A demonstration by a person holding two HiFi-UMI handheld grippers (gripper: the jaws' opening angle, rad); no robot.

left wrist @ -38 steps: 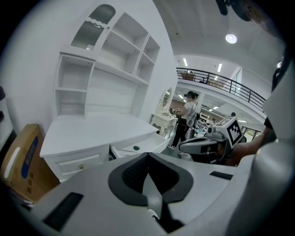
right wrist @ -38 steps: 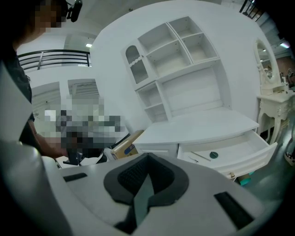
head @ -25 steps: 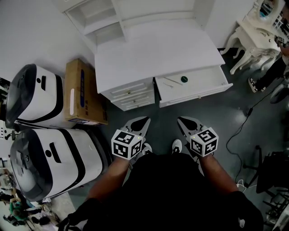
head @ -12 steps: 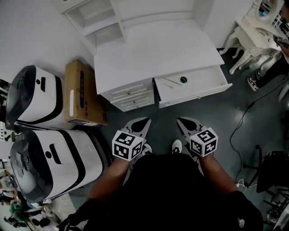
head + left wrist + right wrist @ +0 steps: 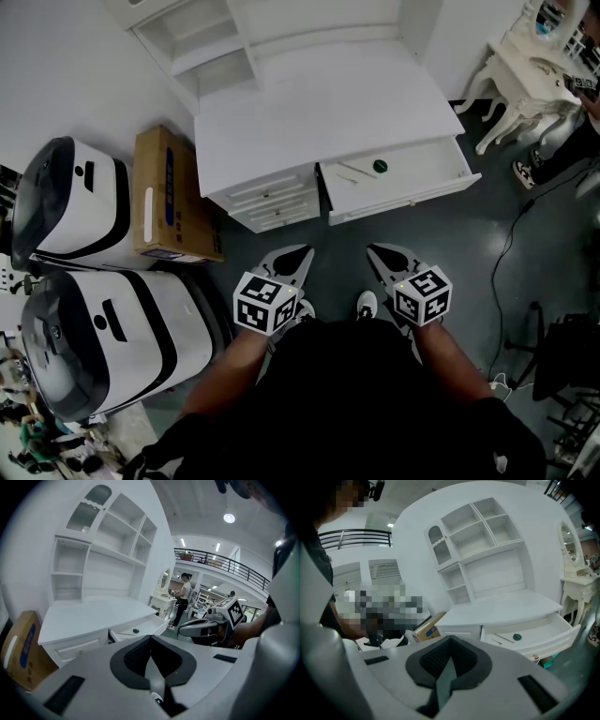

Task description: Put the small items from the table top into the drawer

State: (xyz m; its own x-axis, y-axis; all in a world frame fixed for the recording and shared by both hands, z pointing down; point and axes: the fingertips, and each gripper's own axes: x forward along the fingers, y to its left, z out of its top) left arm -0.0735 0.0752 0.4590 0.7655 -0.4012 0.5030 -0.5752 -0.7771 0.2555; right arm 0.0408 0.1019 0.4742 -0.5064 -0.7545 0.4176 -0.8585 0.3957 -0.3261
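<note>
Left gripper (image 5: 298,253) and right gripper (image 5: 377,253) point forward, closed, toward the drawer (image 5: 424,174).

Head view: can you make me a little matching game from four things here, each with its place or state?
Things:
1 green disc
2 cardboard box
3 drawer
4 right claw

Places or states:
A shut, holding nothing
B pulled open
C left of the desk
D lying in the drawer

Pairs: 1-D; 2-C; 3-B; 4-A

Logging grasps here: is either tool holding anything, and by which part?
Nothing is held. The left tool and the right tool both have jaws together and empty, short of the open drawer.
</note>
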